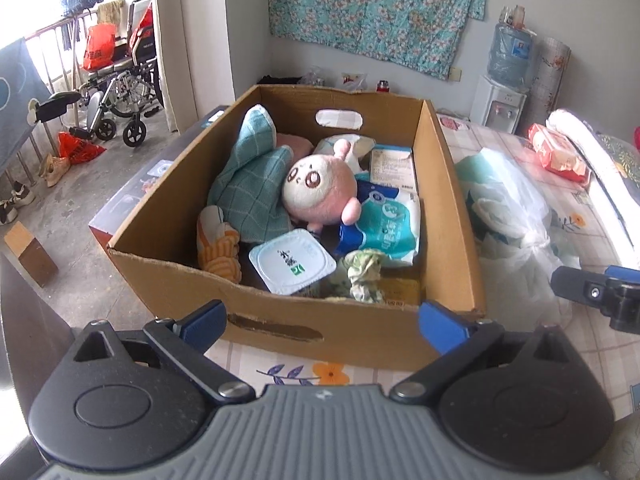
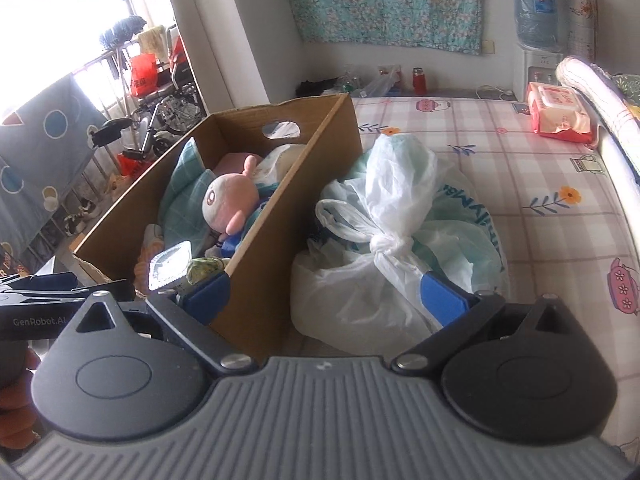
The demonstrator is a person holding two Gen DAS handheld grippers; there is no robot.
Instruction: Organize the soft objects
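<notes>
Looking down my left wrist view, the left gripper (image 1: pixel 322 322) has its jaws spread as wide as they go, gripping nothing, in front of the cardboard box (image 1: pixel 280 322) on the checked tablecloth (image 1: pixel 520 360). Inside the box lie a pink plush toy (image 1: pixel 320 192), a teal knitted cloth (image 1: pixel 252 192), a white sealed tub (image 1: pixel 292 262) and a blue-and-white packet (image 1: pixel 384 220). Through my right wrist view, the right gripper (image 2: pixel 324 296) is likewise fully spread and empty, just short of a knotted white plastic bag (image 2: pixel 392 244) that sits against the box's side.
</notes>
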